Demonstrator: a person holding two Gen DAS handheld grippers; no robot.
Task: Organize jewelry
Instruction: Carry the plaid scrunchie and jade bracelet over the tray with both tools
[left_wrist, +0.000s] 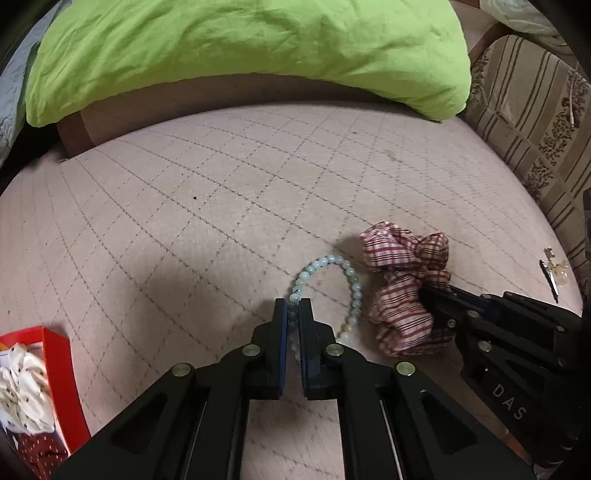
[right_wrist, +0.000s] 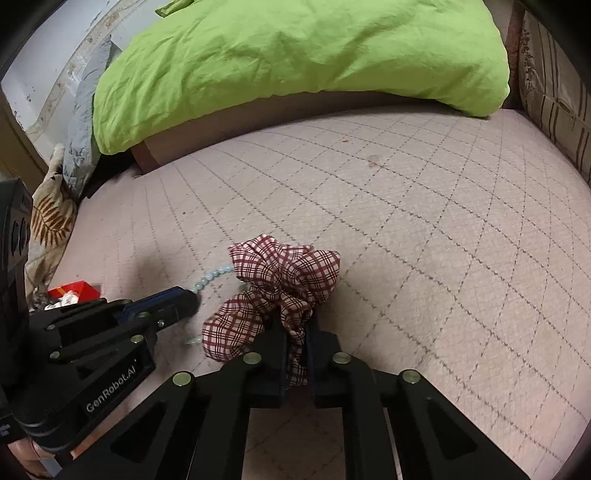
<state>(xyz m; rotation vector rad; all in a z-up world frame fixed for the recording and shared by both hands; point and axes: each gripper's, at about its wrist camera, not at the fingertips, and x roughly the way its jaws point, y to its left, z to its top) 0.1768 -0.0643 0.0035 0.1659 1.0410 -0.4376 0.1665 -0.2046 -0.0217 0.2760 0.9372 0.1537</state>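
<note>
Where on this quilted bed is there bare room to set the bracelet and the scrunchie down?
The widest bare patch of quilted mattress runs between the green pillow and the bead bracelet, stretching left toward the red box. Crowded: the near right, where the plaid scrunchie, right gripper, left gripper and hair clip cluster.

Left claw (left_wrist: 293, 304) and right claw (right_wrist: 295, 326) both clamped, angled downward.

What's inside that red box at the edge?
The red box holds crumpled white cloth with small dark specks, and a dark red dotted piece below it. Whatever lies beneath them is covered.
</note>
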